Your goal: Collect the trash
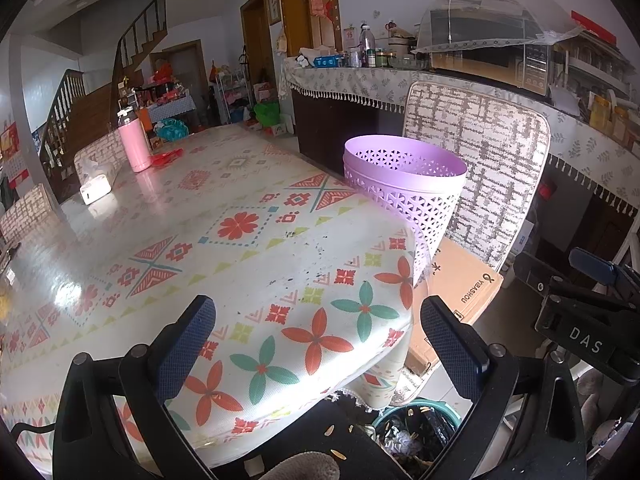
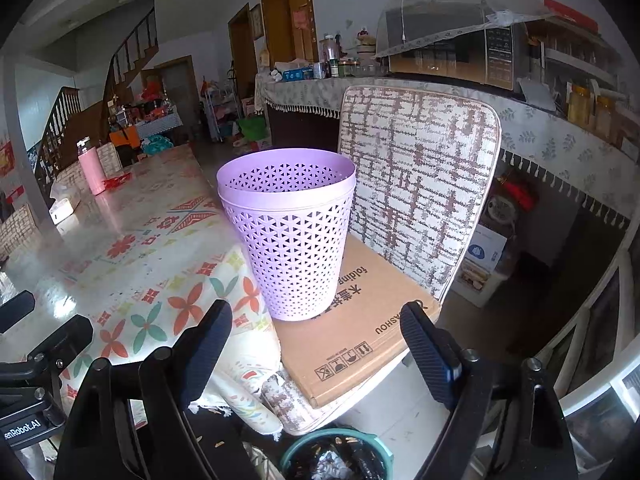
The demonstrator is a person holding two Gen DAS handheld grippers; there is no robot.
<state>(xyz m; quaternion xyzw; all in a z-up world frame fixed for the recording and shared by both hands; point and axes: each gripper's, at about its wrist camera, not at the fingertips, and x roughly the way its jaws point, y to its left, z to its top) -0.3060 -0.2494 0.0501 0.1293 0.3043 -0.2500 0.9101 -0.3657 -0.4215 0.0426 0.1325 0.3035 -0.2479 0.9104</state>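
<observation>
The basket (image 2: 290, 232) stands upright on a cardboard box (image 2: 352, 332), which lies flat on the seat of a chair (image 2: 416, 184) set just beside the table's (image 2: 132, 240) right edge. The chair back rises behind the basket. Below the table corner, on the floor, sits a trash bin (image 2: 336, 458) holding refuse. At the table's far left stand a bottle (image 1: 134, 144) and, nearer, a small box (image 1: 95, 189). Behind the chair runs a counter (image 1: 360, 80) bearing a microwave (image 1: 492, 62).

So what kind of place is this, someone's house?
Most likely a lived-in family home, in its dining area. A long table under a patterned cloth has padded chairs around it, a sideboard holds a microwave and jars, and a wooden staircase climbs at the back.
</observation>
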